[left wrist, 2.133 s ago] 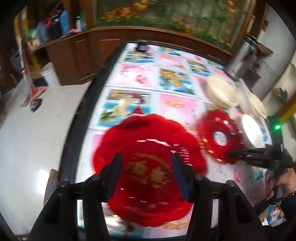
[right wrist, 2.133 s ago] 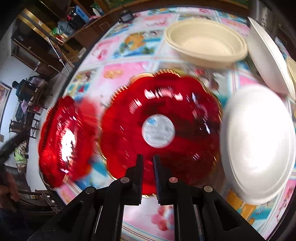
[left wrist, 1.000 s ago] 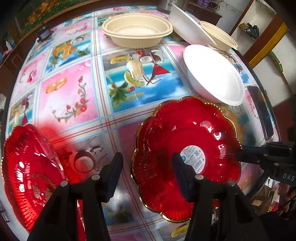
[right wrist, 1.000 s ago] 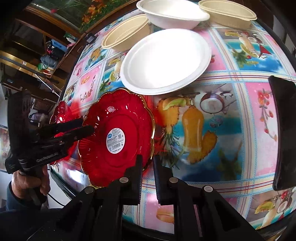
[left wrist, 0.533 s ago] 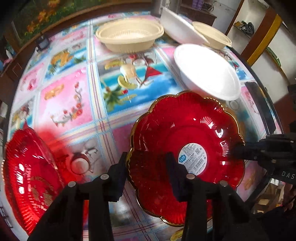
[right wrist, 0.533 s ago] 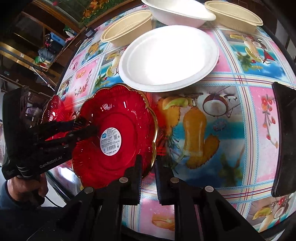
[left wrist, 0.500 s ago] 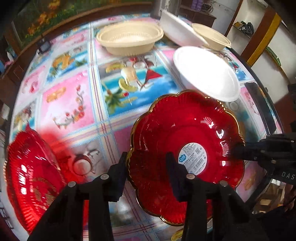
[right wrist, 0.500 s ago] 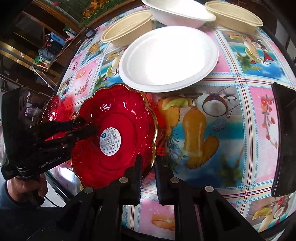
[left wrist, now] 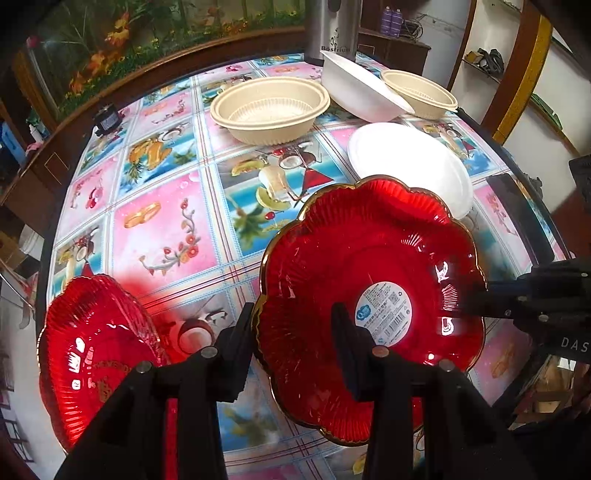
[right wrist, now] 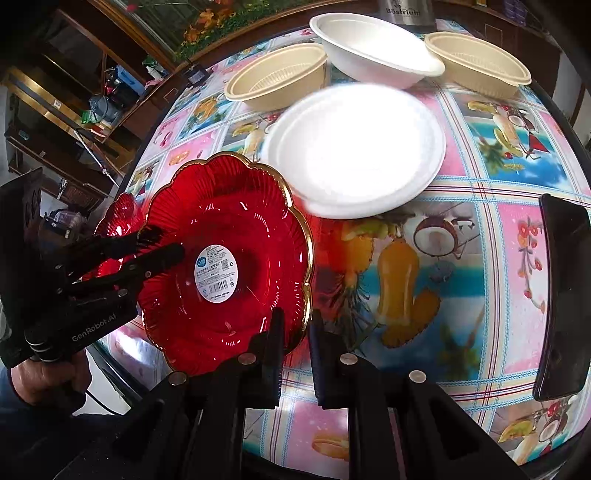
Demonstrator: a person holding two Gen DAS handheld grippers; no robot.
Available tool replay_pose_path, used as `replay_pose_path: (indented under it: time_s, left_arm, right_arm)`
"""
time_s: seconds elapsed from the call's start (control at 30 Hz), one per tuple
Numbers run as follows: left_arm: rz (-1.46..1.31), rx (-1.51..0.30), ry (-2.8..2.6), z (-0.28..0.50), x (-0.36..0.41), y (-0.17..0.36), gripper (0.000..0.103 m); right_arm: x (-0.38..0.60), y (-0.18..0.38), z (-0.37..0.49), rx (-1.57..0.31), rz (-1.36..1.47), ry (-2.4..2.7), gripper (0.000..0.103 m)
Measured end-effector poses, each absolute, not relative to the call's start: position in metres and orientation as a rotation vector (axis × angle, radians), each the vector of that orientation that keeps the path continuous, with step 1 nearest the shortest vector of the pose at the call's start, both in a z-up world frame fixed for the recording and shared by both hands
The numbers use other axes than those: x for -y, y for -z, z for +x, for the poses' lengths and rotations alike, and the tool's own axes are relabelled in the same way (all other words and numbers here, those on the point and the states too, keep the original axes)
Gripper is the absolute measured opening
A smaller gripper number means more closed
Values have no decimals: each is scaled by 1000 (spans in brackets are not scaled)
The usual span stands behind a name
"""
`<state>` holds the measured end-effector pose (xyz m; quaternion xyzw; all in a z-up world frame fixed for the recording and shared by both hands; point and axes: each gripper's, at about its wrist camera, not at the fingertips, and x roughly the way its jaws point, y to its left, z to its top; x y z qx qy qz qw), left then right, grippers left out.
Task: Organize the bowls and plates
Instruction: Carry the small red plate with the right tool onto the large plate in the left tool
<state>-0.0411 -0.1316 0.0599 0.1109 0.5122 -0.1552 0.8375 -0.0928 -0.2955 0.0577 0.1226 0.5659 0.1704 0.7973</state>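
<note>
A red flower-shaped plate point(left wrist: 369, 258) with a gold rim and a white sticker hangs tilted just above the table, held from two sides. My left gripper point(left wrist: 293, 325) is shut on its near-left rim, one finger outside the rim and one over the inside; the right wrist view shows this left gripper point(right wrist: 162, 243) clamping the plate point(right wrist: 229, 258). My right gripper point(right wrist: 295, 321) is shut on the opposite rim, and its tip point(left wrist: 476, 299) appears at the plate's right edge. A second red plate point(left wrist: 92, 350) lies at the table's near-left edge.
A white plate point(left wrist: 406, 166) lies just beyond the held one. Behind it stand a beige bowl point(left wrist: 269, 107), a tilted white bowl point(left wrist: 362, 92) and another beige bowl point(left wrist: 417, 92). A black phone point(right wrist: 561, 295) lies by the right edge. A steel kettle point(left wrist: 332, 29) stands at the back.
My left gripper's jaws have narrowed onto the red plate's rim, and that side of the plate has come up a little. The right gripper has kept its grip and place.
</note>
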Motion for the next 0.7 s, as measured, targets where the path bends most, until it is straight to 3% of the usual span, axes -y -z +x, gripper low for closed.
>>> replay_pose_path:
  time_s: [0.7]
  left_arm:
    - [210,-969,241,-57,103,-95,39]
  right_arm:
    - [273,-94,-94,-1139,201,-445,14]
